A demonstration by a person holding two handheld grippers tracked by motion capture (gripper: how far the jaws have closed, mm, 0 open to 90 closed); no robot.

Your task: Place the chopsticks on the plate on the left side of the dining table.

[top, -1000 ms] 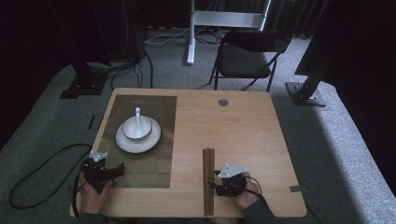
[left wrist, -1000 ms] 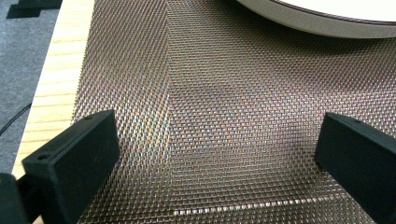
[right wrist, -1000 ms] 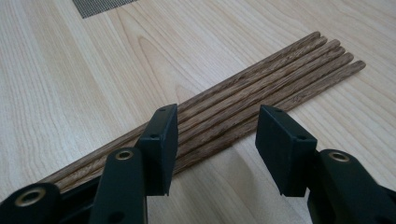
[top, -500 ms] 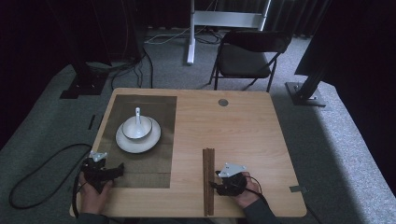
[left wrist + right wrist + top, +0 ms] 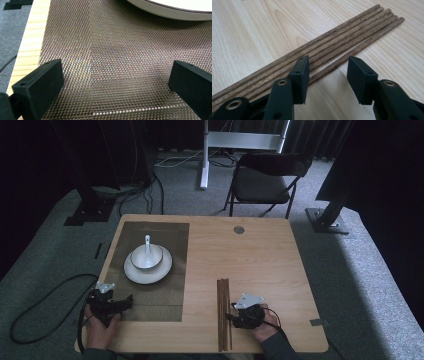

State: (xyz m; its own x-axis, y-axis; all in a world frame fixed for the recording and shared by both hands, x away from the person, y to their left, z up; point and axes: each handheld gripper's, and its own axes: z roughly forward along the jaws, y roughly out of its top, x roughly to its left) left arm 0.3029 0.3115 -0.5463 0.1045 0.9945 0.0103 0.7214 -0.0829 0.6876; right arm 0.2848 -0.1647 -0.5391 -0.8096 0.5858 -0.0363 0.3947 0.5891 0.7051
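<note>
Now, largest item first:
Table (image 5: pixel 270 255): light wood top, chair behind far edge.
Mat (image 5: pixel 165 245): dark woven mesh, lies flat on table's left part; weave plain in left gripper view (image 5: pixel 112 50).
Plate (image 5: pixel 136 273): white, on mat, far half; rim just visible at top of left gripper view (image 5: pixel 175 12).
Bowl (image 5: pixel 141 260): white, sits on plate, spoon (image 5: pixel 147 242) resting in it.
Chopsticks (image 5: pixel 223 312): dark wood bundle, flat on bare table just right of mat, running near-to-far; in right gripper view (image 5: pixel 342 40) one stick lies slightly apart from the rest.
L gripper (image 5: pixel 125 301): near left corner, over mat's near edge, pointing toward table centre. Jaws spread wide, nothing btwn them but mat (image 5: pixel 115 82).
R gripper (image 5: pixel 229 316): near edge, just right of chopsticks, pointing at them. Jaws have just been closing; gap remains (image 5: pixel 328 75). The apart stick runs in btwn jaws, one jaw over the bundle; pads not pressing on it, no hold yet.
</note>
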